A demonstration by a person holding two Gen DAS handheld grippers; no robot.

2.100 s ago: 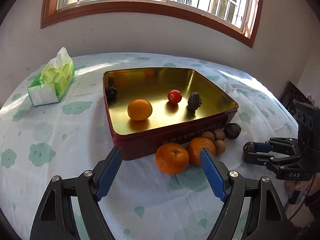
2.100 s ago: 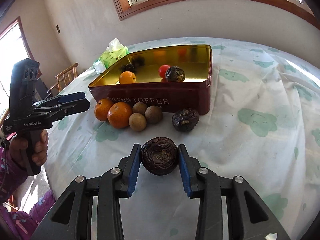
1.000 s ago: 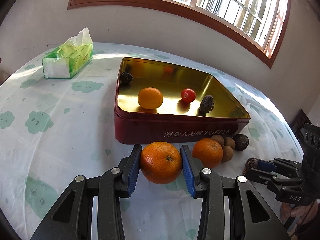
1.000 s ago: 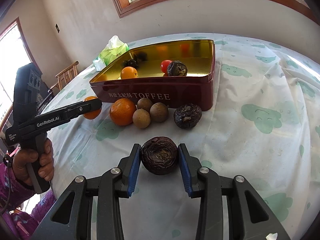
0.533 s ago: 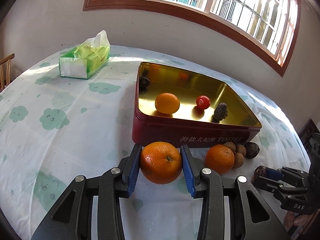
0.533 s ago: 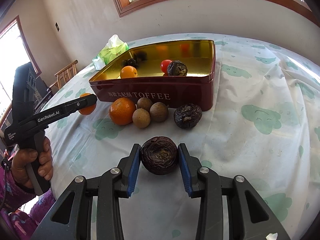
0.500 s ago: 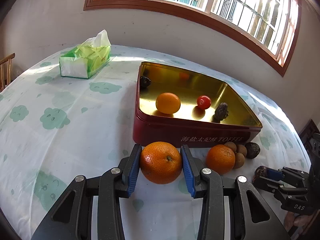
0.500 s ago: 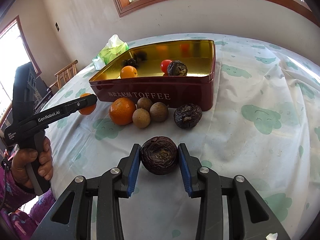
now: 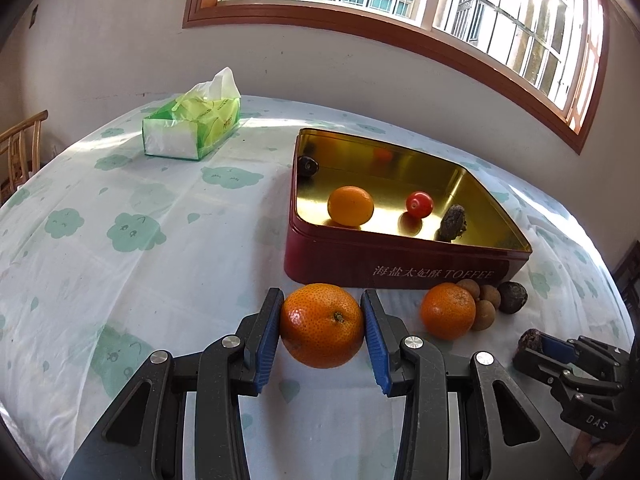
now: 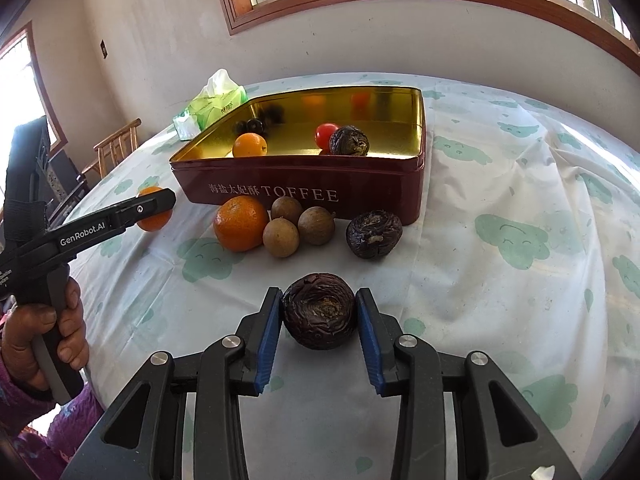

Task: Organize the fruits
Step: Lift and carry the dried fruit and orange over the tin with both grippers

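My left gripper (image 9: 322,326) is shut on an orange tangerine (image 9: 322,326), held just above the tablecloth in front of the red toffee tin (image 9: 400,264). My right gripper (image 10: 318,316) is shut on a dark wrinkled passion fruit (image 10: 319,315), also in front of the tin (image 10: 304,188). Inside the tin lie an orange (image 9: 351,205), a cherry tomato (image 9: 419,203), a wrinkled passion fruit (image 9: 453,222) and a dark small fruit (image 9: 307,166). On the cloth beside the tin sit another tangerine (image 10: 241,223), three brown longans (image 10: 281,237) and a second passion fruit (image 10: 374,233).
A green tissue pack (image 9: 192,130) lies at the table's far left. A wooden chair (image 10: 116,144) stands beyond the table edge. A hand (image 10: 44,320) grips the left tool's handle. The round table carries a white cloth with green clouds (image 9: 136,232).
The left gripper has swung left with the tangerine, so the tin now sits further right in its view. The right gripper with its passion fruit has stayed put.
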